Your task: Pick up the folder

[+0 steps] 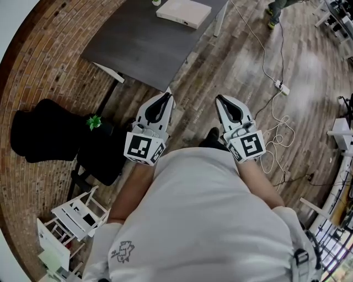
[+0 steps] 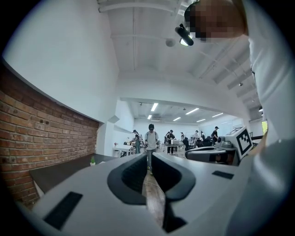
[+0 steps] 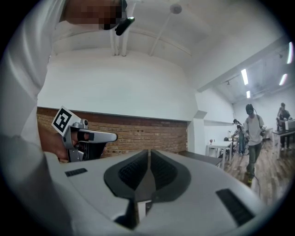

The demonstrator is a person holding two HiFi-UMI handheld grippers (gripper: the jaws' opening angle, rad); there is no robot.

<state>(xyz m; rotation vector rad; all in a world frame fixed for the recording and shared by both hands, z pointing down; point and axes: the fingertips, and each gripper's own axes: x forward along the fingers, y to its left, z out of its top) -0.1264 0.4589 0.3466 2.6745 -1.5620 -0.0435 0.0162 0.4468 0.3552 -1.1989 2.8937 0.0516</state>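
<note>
A wooden plank floor (image 1: 242,66) fills the head view, edged on the left by a curved red brick wall (image 1: 49,60). At the top stands a dark grey rectangular surface (image 1: 143,44). On its far end lies the pale cream, flat rectangular folder (image 1: 183,12), well apart from both tools.

A person in a white shirt (image 1: 204,220) stands back from the surface, holding the white left tool (image 1: 166,98) and the white right tool (image 1: 221,100) side by side. Both are level and point forward, with the forearms tucked close to the body. The left tool's jaws are all but together, leaving only a thin slit that shows floor. The right tool's jaws are pressed together. Neither holds anything.

The pickup looks not yet begun. To do it well, the person would likely step closer and spread the jaws before reaching. Because the folder lies flat, approaching from an edge, with one jaw sliding underneath, seems safer than pressing down from above.
</note>
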